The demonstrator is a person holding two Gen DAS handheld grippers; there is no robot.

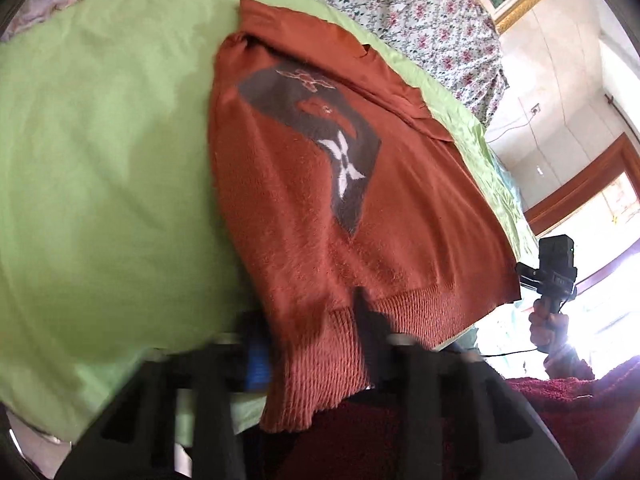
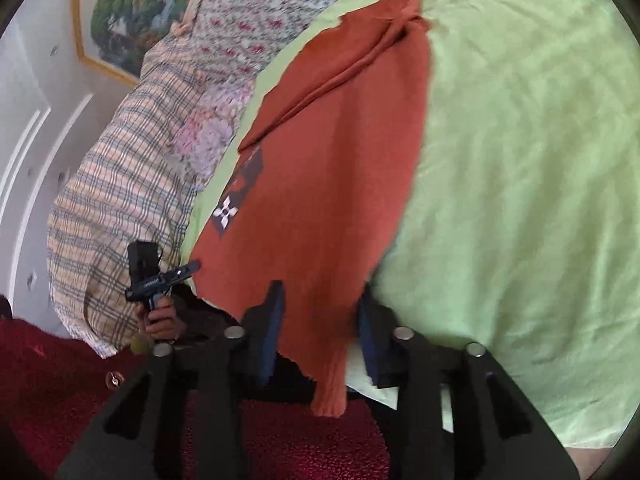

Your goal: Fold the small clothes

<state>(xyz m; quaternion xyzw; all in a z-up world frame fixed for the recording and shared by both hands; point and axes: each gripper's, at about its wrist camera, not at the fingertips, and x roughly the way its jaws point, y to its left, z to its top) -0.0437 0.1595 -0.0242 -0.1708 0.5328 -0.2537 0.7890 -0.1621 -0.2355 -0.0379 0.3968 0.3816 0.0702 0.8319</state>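
Presently a rust-orange sweater (image 1: 320,200) lies spread on a green sheet (image 1: 100,160) covering a bed, with its ribbed hem hanging over the near edge at the bottom of both views and its collar end pointing to the top of the frame. Its long axis therefore runs straight away from both tongs, from bottom centre to upper centre. The left tongs (image 1: 316,344) are at the hem in the lower middle of the left wrist view; the fingers look blurred, but they appear together, pinching the ribbed band. The right tongs (image 2: 320,320) sit at the same hem in the lower middle of the right wrist view. Their fingers (image 2: 276,320) stand part-way apart with a hanging strip of the hem between them, and whether the pads actually press on the cloth cannot be told from this view. Each view shows the other tool off to the side, gripped by a hand (image 2: 158,318), so the two tongs hold opposite corners of the hem. Both are equally near the garment; neither is close to the collar end. A dark grey patch with a white flower shape (image 1: 344,164) marks the sweater's face. Judgement: the coming fold would carry the hem up along that axis toward the collar.
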